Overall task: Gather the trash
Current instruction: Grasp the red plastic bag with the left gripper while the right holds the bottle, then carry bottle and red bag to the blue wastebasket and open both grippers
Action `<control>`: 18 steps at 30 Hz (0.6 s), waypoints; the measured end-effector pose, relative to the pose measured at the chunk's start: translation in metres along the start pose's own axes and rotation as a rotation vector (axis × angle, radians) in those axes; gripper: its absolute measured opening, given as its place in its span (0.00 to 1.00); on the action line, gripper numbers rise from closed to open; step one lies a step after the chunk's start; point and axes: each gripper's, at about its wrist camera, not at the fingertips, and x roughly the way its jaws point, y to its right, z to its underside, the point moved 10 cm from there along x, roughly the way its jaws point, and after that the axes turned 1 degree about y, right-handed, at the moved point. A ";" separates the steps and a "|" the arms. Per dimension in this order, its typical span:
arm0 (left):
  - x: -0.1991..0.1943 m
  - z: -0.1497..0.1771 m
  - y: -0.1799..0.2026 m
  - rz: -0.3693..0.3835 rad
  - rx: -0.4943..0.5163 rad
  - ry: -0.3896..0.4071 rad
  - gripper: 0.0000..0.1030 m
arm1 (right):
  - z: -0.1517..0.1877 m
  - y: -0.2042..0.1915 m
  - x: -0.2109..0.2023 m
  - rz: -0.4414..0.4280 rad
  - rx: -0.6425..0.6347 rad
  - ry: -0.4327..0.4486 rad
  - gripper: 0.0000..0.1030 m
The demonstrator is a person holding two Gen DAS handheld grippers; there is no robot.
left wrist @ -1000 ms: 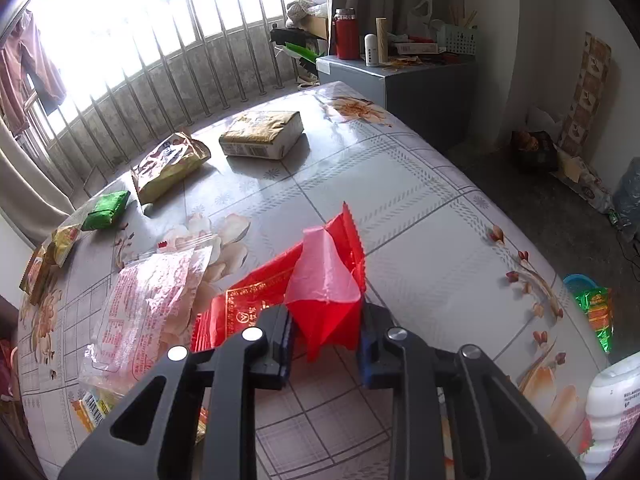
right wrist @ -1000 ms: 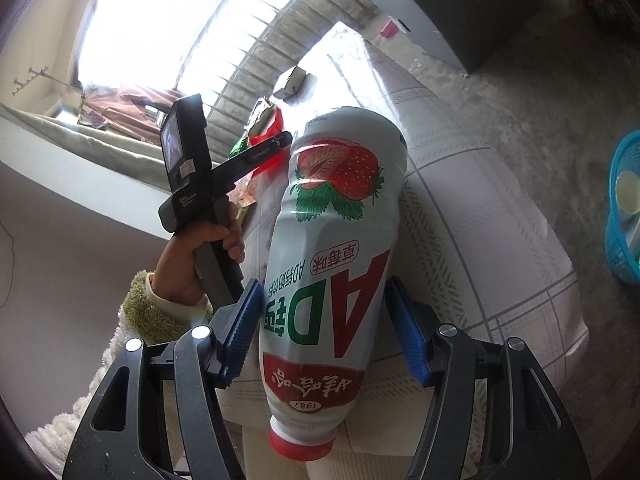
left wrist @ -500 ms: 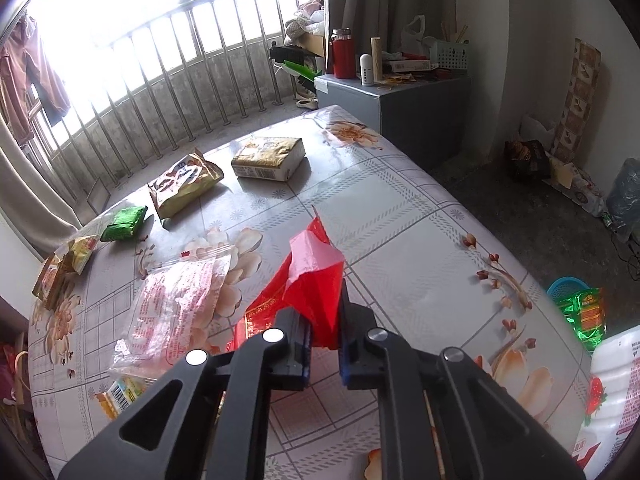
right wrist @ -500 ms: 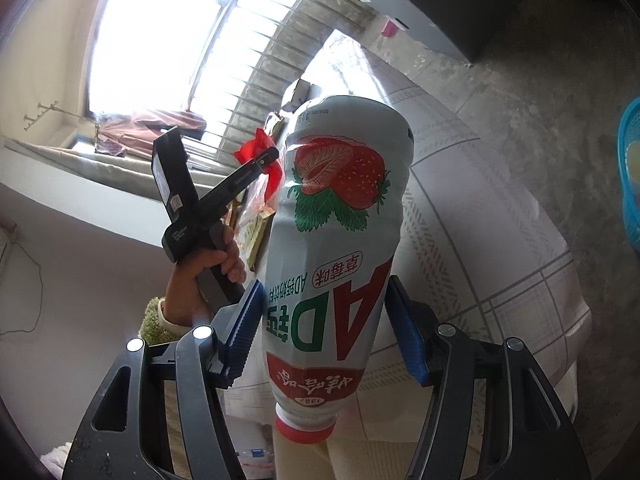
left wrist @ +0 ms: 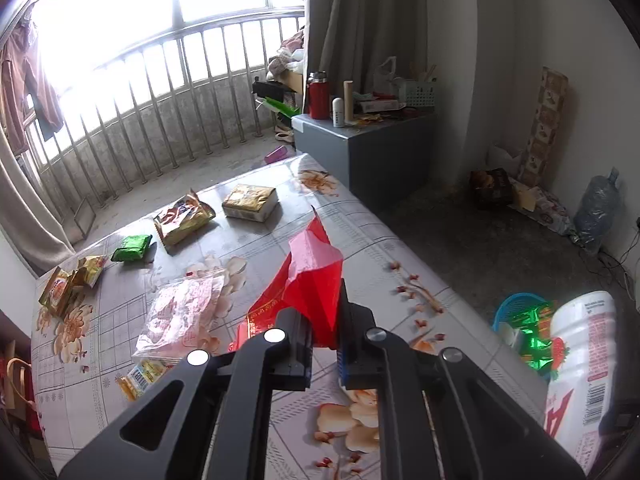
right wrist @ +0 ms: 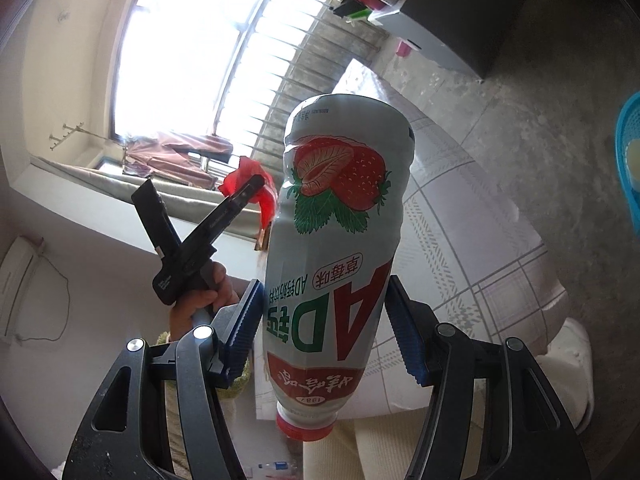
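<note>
My left gripper (left wrist: 324, 344) is shut on a red plastic wrapper (left wrist: 312, 276) and holds it well above the table (left wrist: 400, 248). It also shows in the right wrist view (right wrist: 256, 188), raised in a hand with the red wrapper (right wrist: 246, 172) at its tip. My right gripper (right wrist: 320, 328) is shut on a white strawberry-drink bottle (right wrist: 332, 232), held cap down off the table's near corner. The bottle also shows in the left wrist view (left wrist: 576, 376). A blue trash basket (left wrist: 520, 316) with green foil inside stands on the floor beside the table.
Snack packets lie on the table: a clear pink bag (left wrist: 180, 316), a green packet (left wrist: 132, 248), a gold bag (left wrist: 184, 220), a tan box (left wrist: 250, 202), yellow packets (left wrist: 68, 284). A grey cabinet (left wrist: 368, 144) stands beyond the table. The basket's rim shows in the right wrist view (right wrist: 628, 160).
My left gripper has closed on the red wrapper and lifted it high off the table. My right gripper has raised and tilted with the bottle.
</note>
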 end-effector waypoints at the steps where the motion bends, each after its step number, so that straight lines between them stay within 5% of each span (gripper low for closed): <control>1: -0.006 -0.002 0.008 0.016 0.004 0.008 0.08 | 0.000 0.000 -0.002 -0.006 0.002 0.007 0.56; 12: -0.037 -0.019 0.153 0.271 0.081 0.019 0.08 | -0.012 0.036 -0.049 -0.044 0.075 0.114 0.56; 18: -0.019 -0.011 0.261 0.436 0.135 -0.065 0.08 | -0.029 0.114 -0.105 0.055 0.199 0.245 0.56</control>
